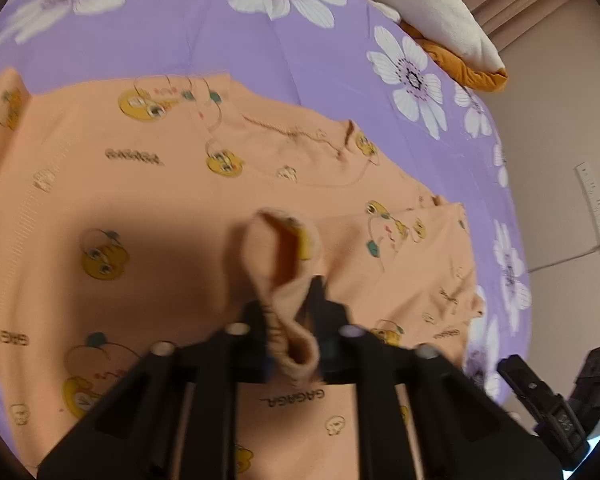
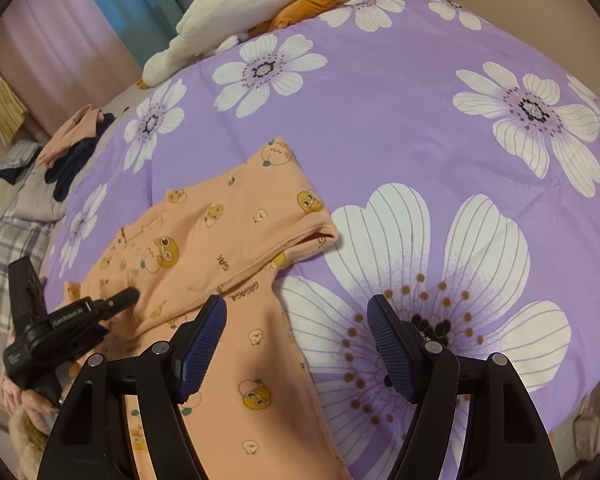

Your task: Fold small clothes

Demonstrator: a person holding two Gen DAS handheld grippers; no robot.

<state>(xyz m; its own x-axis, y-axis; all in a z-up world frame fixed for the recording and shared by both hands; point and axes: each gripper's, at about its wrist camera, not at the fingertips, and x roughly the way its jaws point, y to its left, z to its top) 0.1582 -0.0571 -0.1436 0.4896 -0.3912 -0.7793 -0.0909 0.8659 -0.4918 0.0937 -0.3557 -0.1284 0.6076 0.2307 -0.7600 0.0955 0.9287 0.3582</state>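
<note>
On the purple flowered bedspread the peach top lies mostly flat, folding barely begun. Left gripper is clamped on a raised pinch of its cloth; right gripper hangs with jaws apart, empty, over the top's right edge. Plenty of bare bedspread rightward, cream plush far off.

The left wrist camera looks steeply down along its fingers, very near the peach garment, which fills most of the view, with the purple sheet beyond. The right wrist camera sits a little farther back, facing down over the sheet beside the garment. Both views share the garment, sheet and cream plush; each also catches the other gripper at its edge.
</note>
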